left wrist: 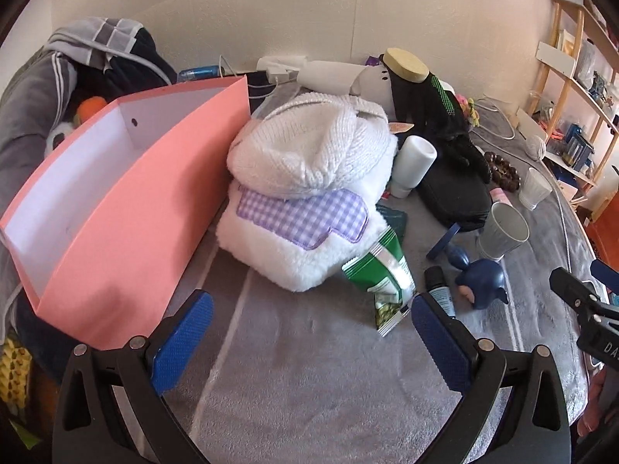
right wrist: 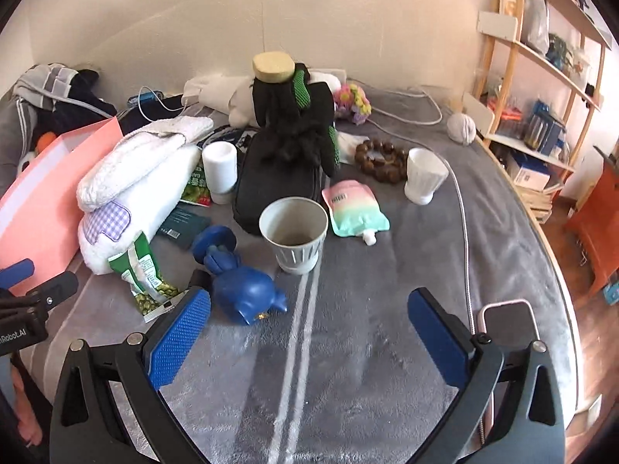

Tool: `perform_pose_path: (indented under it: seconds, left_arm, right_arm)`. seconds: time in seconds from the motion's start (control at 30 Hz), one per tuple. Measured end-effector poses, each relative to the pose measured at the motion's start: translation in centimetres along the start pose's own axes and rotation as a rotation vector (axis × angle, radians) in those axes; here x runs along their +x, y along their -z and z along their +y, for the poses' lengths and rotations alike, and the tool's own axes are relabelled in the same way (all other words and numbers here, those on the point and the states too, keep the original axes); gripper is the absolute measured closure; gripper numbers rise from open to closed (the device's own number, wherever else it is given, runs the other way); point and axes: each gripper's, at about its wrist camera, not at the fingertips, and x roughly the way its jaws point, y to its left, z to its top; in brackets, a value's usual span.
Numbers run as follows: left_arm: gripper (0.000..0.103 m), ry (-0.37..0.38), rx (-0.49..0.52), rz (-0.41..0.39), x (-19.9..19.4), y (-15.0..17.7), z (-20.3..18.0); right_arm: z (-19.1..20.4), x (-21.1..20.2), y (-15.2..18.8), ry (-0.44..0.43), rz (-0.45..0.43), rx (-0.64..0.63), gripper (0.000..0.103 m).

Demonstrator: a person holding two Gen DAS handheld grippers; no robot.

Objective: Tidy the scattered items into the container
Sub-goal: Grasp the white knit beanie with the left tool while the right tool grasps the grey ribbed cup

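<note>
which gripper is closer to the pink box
Left. The left gripper sits right beside the pink box, at its near end. The right gripper is farther off, past the blue figurine.

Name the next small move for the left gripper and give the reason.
Probably ease the left gripper forward onto the green snack packet. Its jaws are open and empty, the packet lies just ahead between them, and the pink box stands open close by on the left.
</note>
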Motion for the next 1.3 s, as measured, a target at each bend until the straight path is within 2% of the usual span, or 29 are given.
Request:
perform_pose_path:
  seconds: [0.17, 0.27, 0.33, 0.4, 0.5, 0.57, 0.7, 0.83, 0.93, 1.0, 1.03, 1.07, 1.13, 1.2, 1.3]
  left_arm:
    - [0.0, -0.031, 0.041, -0.04, -0.5, -0.3, 0.0]
    - [0.0, -0.024, 0.051, -0.02, 0.3, -0.9, 0.0]
    - [0.0, -0.019, 0.087, -0.021, 0.9, -2.2, -0.5]
    - [0.0, -0.053, 0.133, -0.05, 1.3, -3.9, -1.1]
    - [0.0, -0.071, 0.153, -0.085, 2.3, -6.5, -1.4]
    - [0.0, -0.075, 0.157, -0.093, 3.5, -7.9, -1.6]
    - [0.0, -0.09, 0.176, -0.073, 6.8, -9.8, -2.3]
    - [0.0, -0.084, 0.204, -0.011, 9.7, -9.9, -2.5]
    - [0.0, -0.102, 0.245, 0.002, 10.7, -9.6, -2.8]
    - [0.001, -0.078, 0.247, 0.003, 10.9, -9.5, -2.6]
    - [0.004, -0.057, 0.233, 0.0, 10.8, -9.6, -2.3]
    - [0.018, -0.028, 0.205, -0.005, 10.6, -9.7, -1.8]
    - [0.028, 0.006, 0.171, -0.005, 10.3, -10.0, -1.2]
    - [0.053, 0.031, 0.152, -0.022, 9.7, -10.2, -0.8]
    - [0.072, 0.053, 0.134, -0.049, 8.5, -10.3, -0.6]
  right_arm:
    - [-0.1, -0.1, 0.3, -0.013, 0.008, -0.002, 0.0]
    - [0.0, 0.1, 0.4, -0.01, 0.006, -0.005, 0.0]
    - [-0.1, 0.3, 0.4, 0.007, -0.002, -0.01, 0.0]
    - [-0.1, 1.1, 0.3, 0.033, 0.008, -0.019, 0.0]
    - [-0.1, 2.4, -0.5, 0.014, 0.037, -0.043, 0.001]
    - [0.0, 3.2, -1.2, 0.013, 0.022, -0.066, 0.001]
    - [0.5, 4.9, -2.6, 0.001, 0.011, -0.105, 0.001]
    - [0.9, 7.6, -3.8, 0.023, 0.03, -0.143, 0.001]
    - [0.6, 9.2, -4.2, 0.014, 0.057, -0.13, 0.001]
    - [0.3, 9.9, -4.0, -0.003, 0.085, -0.112, 0.001]
    - [0.0, 10.2, -3.8, -0.016, 0.103, -0.102, 0.004]
    - [-0.2, 10.4, -3.5, -0.03, 0.117, -0.091, 0.008]
    - [-0.7, 10.8, -3.2, -0.071, 0.145, -0.069, 0.044]
    - [-1.2, 11.0, -3.3, -0.103, 0.16, -0.039, 0.048]
    - [-1.8, 10.5, -3.5, -0.123, 0.144, 0.006, 0.048]
